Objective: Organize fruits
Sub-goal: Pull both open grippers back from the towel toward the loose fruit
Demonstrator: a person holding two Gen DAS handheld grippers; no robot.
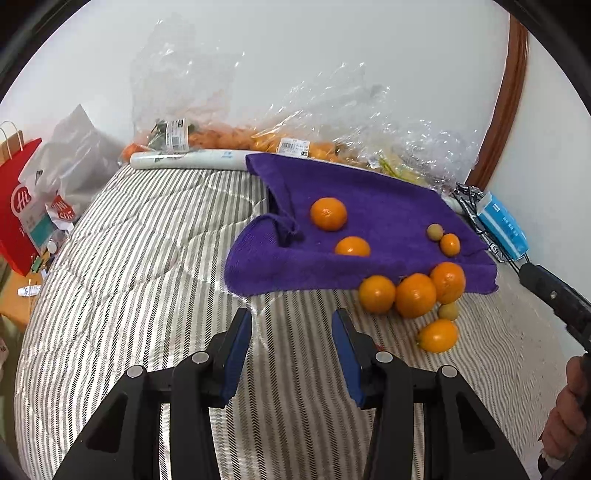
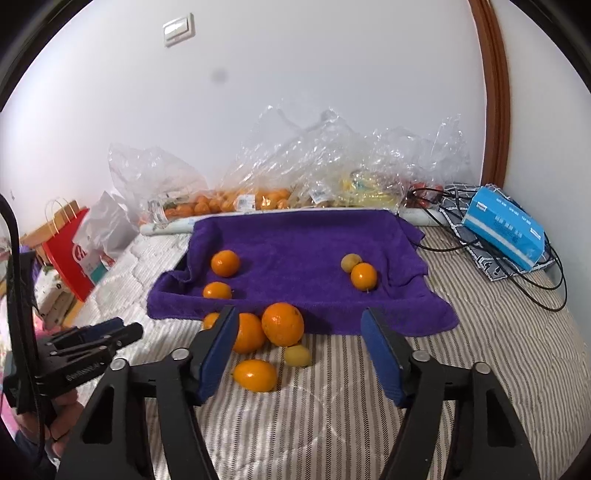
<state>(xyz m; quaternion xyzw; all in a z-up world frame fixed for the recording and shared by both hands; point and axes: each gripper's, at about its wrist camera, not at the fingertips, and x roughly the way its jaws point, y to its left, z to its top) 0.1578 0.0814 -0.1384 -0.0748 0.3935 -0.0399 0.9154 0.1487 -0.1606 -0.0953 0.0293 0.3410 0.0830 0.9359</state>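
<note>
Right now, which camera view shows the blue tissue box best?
The right wrist view shows it best: the blue tissue box appears whole, lying on dark cables beside the purple towel. The left wrist view shows it smaller and distorted near the edge.

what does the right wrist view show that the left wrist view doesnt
Only the right wrist view shows the wall switch and the left gripper from the side.

Only the left wrist view shows the right gripper from the side, at its right edge.

Both show the purple towel with four fruits on it, the cluster of oranges on the striped bedding in front of it, the plastic bags, the blue box and the red bag.
</note>
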